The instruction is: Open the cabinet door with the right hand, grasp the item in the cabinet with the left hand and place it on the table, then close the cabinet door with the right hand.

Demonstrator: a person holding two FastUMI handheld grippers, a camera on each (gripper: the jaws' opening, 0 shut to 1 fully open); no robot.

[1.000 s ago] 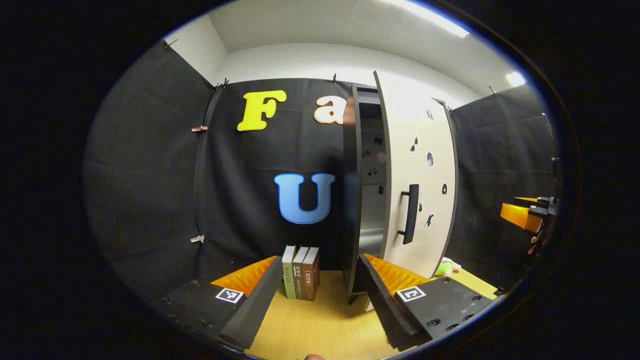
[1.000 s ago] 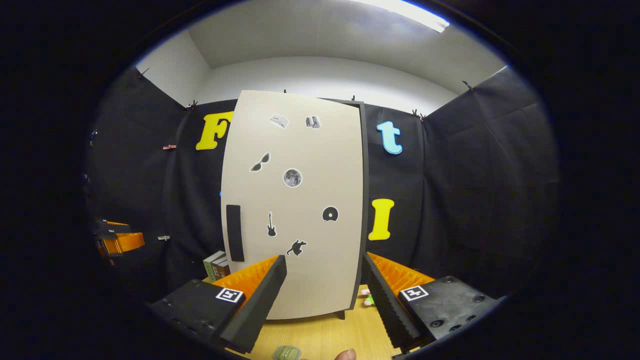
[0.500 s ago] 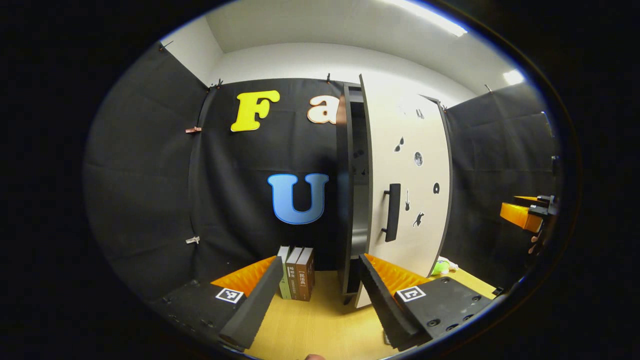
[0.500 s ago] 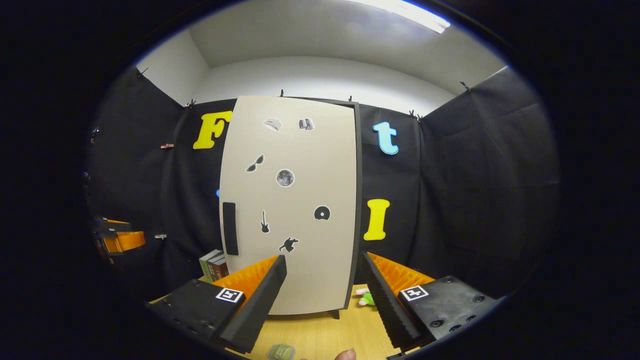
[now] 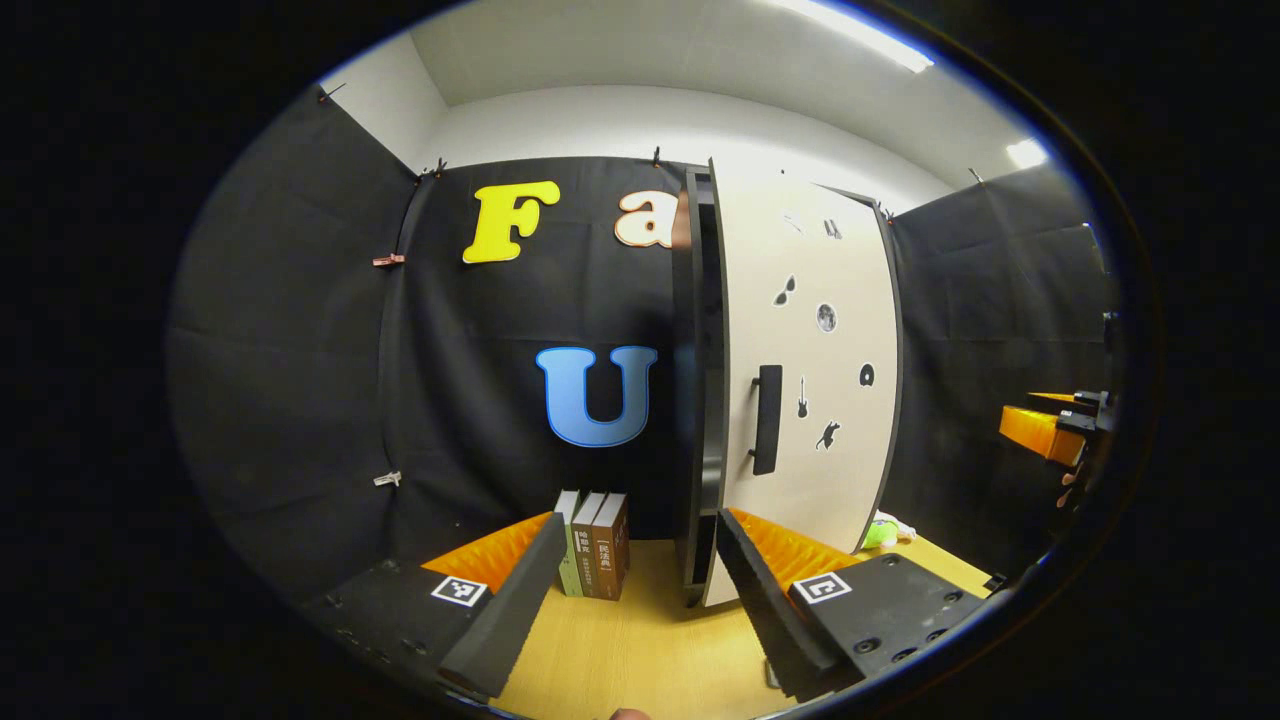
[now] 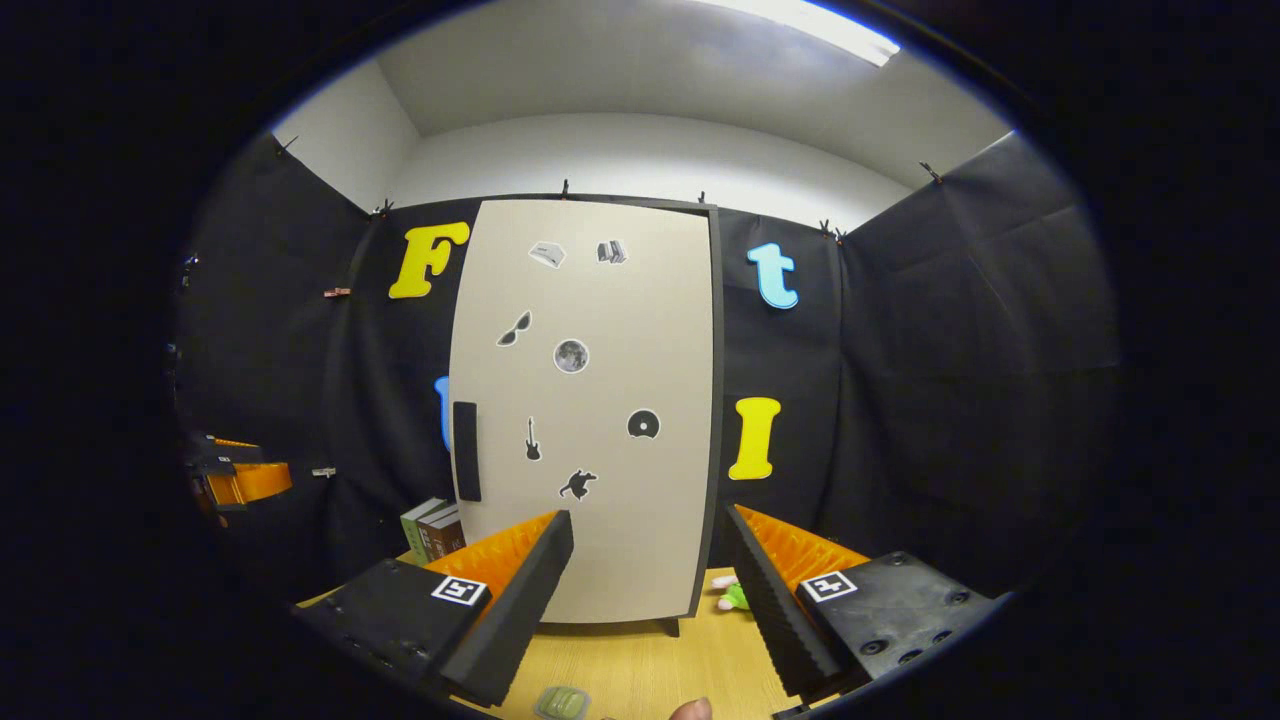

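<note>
Two grippers hang back from the cabinet, both with fingers spread wide and holding nothing. The left gripper (image 5: 630, 590) looks along the cabinet's (image 5: 690, 400) left side, and the right gripper (image 6: 650, 600) faces the cabinet door (image 6: 590, 400) squarely. From the left gripper view the door stands almost flush, with only a thin dark gap along its left edge; from the right gripper view it looks shut. By my reading the closing step is nearly or fully finished, and a last light push near the handle (image 6: 466, 450) may be all that is left.

A small pale green item (image 6: 562, 702) lies on the table (image 6: 660, 670) at the near edge, just in front of the right gripper; it may be the thing taken out, though it is too small to tell.

Three books (image 5: 597, 545) stand just left of the cabinet, and a small green toy (image 6: 733, 596) lies by its right foot. Open table in front of the door gives room to approach.
</note>
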